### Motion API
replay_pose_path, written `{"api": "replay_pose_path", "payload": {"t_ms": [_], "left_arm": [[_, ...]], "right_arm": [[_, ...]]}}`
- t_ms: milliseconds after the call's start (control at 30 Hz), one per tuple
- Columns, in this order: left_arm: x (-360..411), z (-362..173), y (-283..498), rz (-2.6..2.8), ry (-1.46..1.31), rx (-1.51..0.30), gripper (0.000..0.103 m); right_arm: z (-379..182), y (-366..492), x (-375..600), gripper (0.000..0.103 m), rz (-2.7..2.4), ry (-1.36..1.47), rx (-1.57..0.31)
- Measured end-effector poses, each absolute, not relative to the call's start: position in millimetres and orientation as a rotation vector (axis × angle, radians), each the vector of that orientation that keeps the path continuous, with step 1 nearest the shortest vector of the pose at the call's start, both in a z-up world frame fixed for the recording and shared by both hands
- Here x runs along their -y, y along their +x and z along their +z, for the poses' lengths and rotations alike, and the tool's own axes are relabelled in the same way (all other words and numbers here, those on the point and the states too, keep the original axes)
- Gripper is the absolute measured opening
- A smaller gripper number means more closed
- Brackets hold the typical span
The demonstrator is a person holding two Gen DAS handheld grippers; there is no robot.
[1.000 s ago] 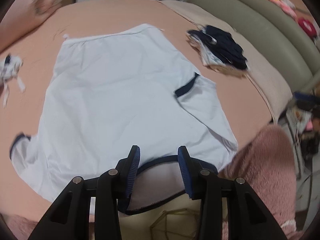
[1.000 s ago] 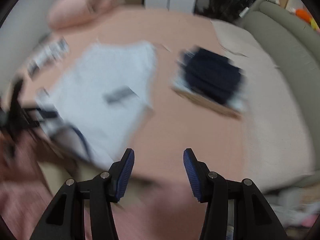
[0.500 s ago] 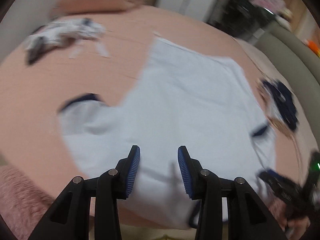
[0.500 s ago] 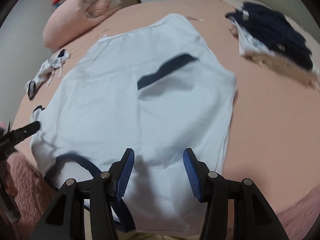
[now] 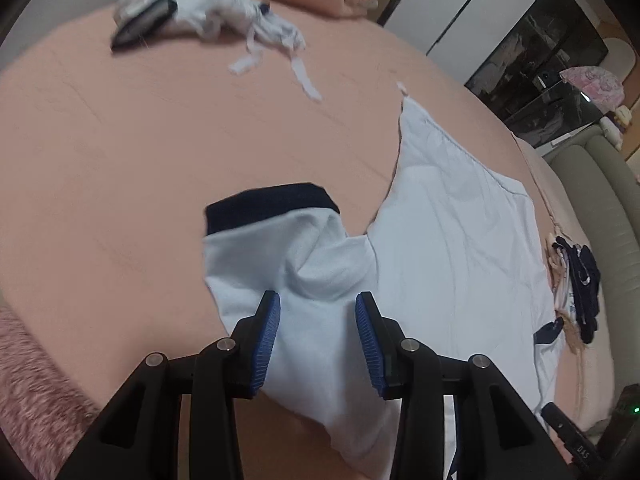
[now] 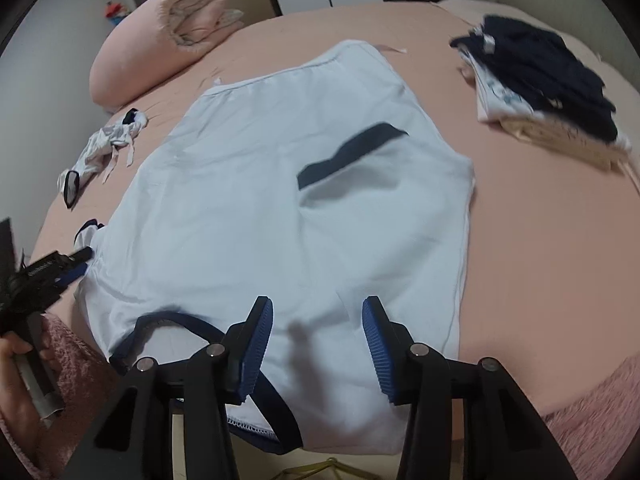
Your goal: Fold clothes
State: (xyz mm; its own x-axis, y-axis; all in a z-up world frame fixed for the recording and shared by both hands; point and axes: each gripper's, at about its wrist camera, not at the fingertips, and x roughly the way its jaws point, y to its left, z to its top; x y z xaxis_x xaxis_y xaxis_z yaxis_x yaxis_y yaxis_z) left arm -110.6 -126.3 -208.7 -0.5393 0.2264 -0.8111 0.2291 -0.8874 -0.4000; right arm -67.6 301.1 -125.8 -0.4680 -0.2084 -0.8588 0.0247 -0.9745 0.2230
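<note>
Both jaw pairs gape, gripping nothing. Left gripper (image 5: pixel 318 314) hovers over the light-blue T-shirt's (image 6: pixel 280 184) unfolded left sleeve (image 5: pixel 280 248): pinch by the navy cuff (image 5: pixel 268 204), fold inward. Right gripper (image 6: pixel 318 320), jaws just narrowing, hangs over the shoulder. Beyond the shirt: folded stack (image 6: pixel 536 80), crumpled white garment (image 6: pixel 104 148), rolled quilt (image 6: pixel 160 36). Nothing obstructs.

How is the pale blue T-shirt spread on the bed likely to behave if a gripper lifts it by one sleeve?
The pale blue T-shirt looks thin and creased, so it would probably hang limp and drag. Its spread sleeve already bunches, suggesting it folds easily. Likely light.
</note>
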Motion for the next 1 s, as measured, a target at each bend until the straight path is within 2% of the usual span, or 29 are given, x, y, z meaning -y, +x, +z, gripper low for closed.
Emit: {"api": "replay_pose_path", "payload": {"t_ms": [33, 67, 100, 233, 333, 433, 533, 600, 667, 800, 933, 1000], "left_arm": [[127, -209, -114, -2.681, 1.503, -0.748, 0.034], [127, -206, -116, -2.716, 1.498, -0.757, 0.012], [128, -202, -118, -2.737, 1.489, -0.762, 0.006], [134, -177, -109, -2.775, 1.377, -0.737, 0.006], [148, -171, -106, -2.727, 1.376, -0.82, 0.006], [162, -185, -105, -2.596, 1.456, -0.968, 0.007], [161, -196, -102, -2.54, 1.492, -0.954, 0.015], [156, -201, -101, -2.533, 1.536, -0.959, 0.033], [150, -202, -100, -2.552, 1.534, -0.921, 0.044], [139, -206, -111, -2.613, 1.511, -0.754, 0.045], [141, -207, -117, -2.655, 1.473, -0.722, 0.043], [148, -204, -112, -2.634, 1.437, -0.765, 0.04]], "right_arm": [[-127, -67, -303, 0.046, -2.57, 1.546, 0.275], [-128, -67, -304, 0.046, -2.576, 1.552, 0.272], [-129, -67, -305, 0.046, -2.588, 1.558, 0.264], [-143, -72, -314, 0.046, -2.659, 1.674, 0.184], [-146, -74, -320, 0.044, -2.661, 1.696, 0.203], [-141, -72, -320, 0.044, -2.666, 1.658, 0.214], [-125, -68, -322, 0.044, -2.646, 1.544, 0.316], [-112, -65, -323, 0.044, -2.668, 1.462, 0.33], [-97, -63, -328, 0.044, -2.721, 1.38, 0.342], [-103, -73, -342, 0.046, -2.831, 1.5, 0.284], [-140, -69, -366, 0.046, -2.726, 1.667, 0.477], [-142, -63, -368, 0.046, -2.722, 1.656, 0.493]]}}
